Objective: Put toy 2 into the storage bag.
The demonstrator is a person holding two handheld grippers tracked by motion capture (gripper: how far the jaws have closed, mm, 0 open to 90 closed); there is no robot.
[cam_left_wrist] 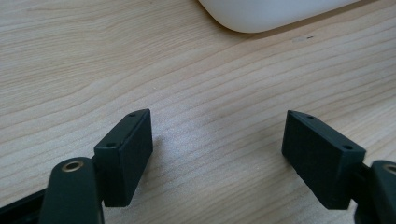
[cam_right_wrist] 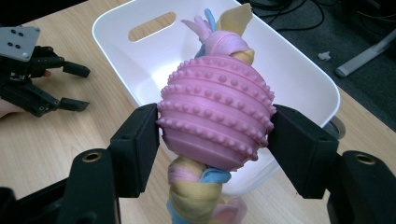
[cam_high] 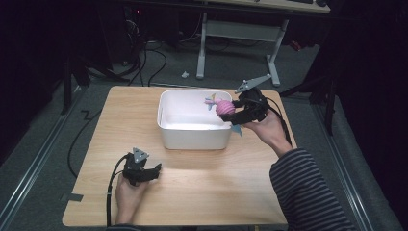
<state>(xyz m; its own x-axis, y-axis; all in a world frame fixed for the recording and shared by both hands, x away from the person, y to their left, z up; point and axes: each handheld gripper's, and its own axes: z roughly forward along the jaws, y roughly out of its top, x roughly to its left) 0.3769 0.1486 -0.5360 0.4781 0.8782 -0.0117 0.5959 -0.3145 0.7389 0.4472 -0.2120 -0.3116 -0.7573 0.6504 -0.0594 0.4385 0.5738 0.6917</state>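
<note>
Right tongs (cam_right_wrist: 215, 140) clamp a pink knobbly ball (cam_right_wrist: 217, 116) on a braided rope, above the white bin's (cam_high: 192, 134) near rim. Left tongs (cam_left_wrist: 217, 154) rest open on the counter (cam_high: 202, 183), well apart.

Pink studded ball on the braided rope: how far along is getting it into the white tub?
Done: the right gripper is shut on the pink studded rubber ball on a pastel braided rope. In hand: it hangs at the rim of the white plastic tub. Left: lowering and release. The left gripper rests open on the wooden table.
</note>
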